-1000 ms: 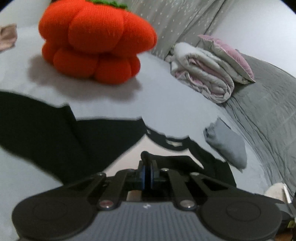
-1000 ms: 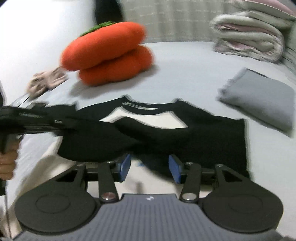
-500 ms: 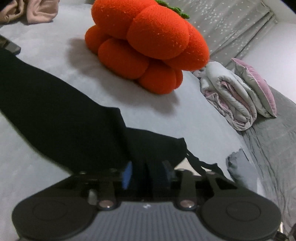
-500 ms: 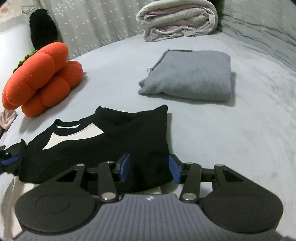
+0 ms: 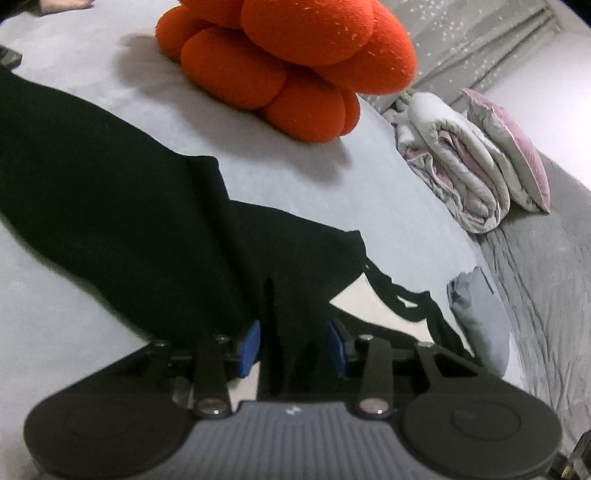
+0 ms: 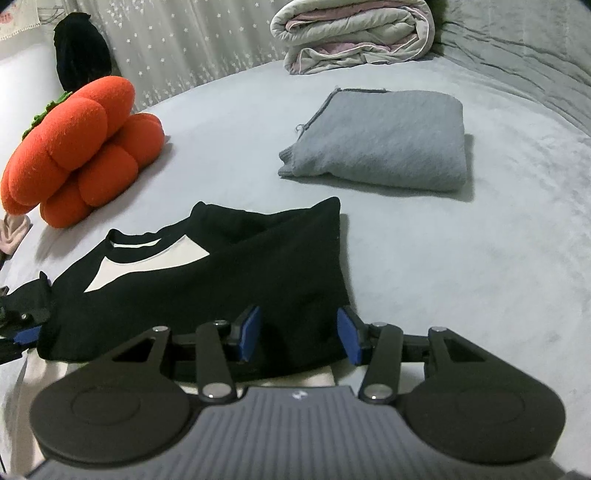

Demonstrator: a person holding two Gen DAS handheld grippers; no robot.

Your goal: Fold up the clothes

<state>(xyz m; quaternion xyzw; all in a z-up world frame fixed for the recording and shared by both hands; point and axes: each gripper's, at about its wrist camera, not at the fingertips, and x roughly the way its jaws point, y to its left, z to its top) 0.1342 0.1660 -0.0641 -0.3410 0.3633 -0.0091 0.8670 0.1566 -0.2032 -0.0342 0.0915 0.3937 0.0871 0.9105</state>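
Two tools work over one black top (image 6: 207, 280) that lies part-folded on the grey bed (image 6: 461, 280), at lower centre of the right wrist view, with one pale panel showing by its neckline. In the left wrist view the left tool (image 5: 293, 347) sits at bottom centre; its jaws are closing with a bunch of the top's black cloth between the blue pads, though the pads do not visibly press on it. The right tool (image 6: 298, 336) stands open at bottom centre of its own view, its two blue pads apart on either side of the top's near edge, not pinching it.

One folded grey garment (image 6: 380, 140) lies on the bed above and right of the top, well apart from it. One orange pumpkin cushion (image 6: 77, 147) sits at the left. One rolled quilt (image 6: 351, 33) lies at top centre, and in the left view one pink-edged pillow (image 5: 513, 147) leans beside it.
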